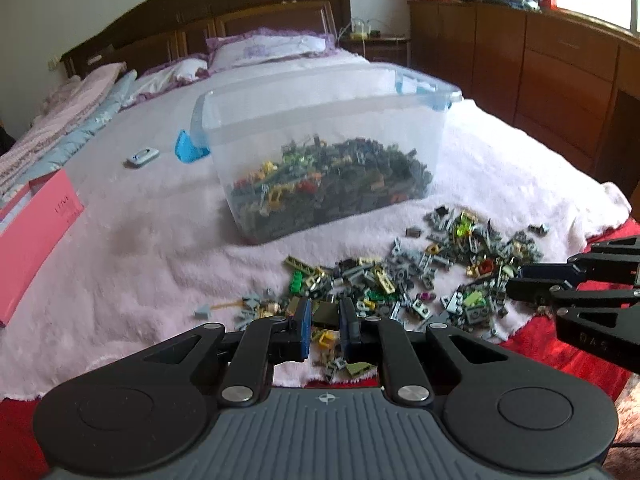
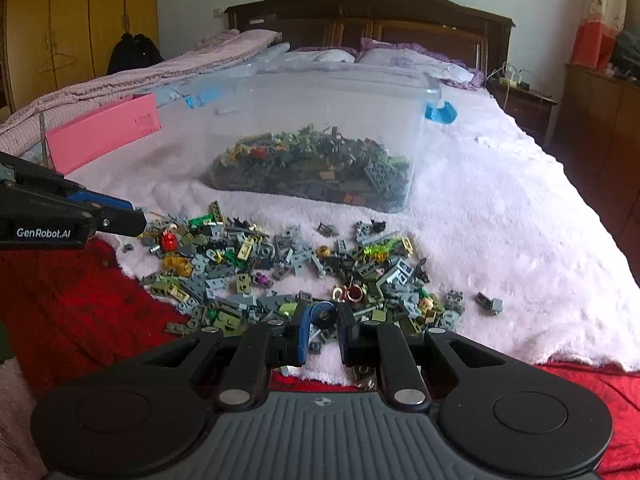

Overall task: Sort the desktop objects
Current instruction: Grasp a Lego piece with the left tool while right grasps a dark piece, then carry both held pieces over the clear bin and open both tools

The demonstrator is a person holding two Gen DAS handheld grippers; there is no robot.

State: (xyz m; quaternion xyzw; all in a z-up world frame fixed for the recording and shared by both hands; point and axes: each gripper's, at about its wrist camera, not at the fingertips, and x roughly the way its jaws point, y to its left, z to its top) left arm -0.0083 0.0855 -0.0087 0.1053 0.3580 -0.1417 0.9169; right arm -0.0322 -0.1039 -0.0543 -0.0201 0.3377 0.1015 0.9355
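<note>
Both the left gripper (image 1: 325,322) and right gripper (image 2: 323,328) have black linkage arms, silver rivets, blue finger pads, ribbed grey bodies; white "GenRobot.AI" lettering marks one.

We find the loose brick pile (image 1: 420,280) spread on the blanket (image 1: 140,248) just ahead of our fingertips (image 1: 303,312). The storage bin (image 1: 320,120) stands beyond the pile, holding more bricks. The flat box (image 1: 32,232) lies far left of the fingers.

A bed's pale pink blanket (image 1: 132,248) bears a clear bin (image 1: 320,152), scattered bricks (image 1: 420,276), and a pink box (image 1: 32,232).
</note>
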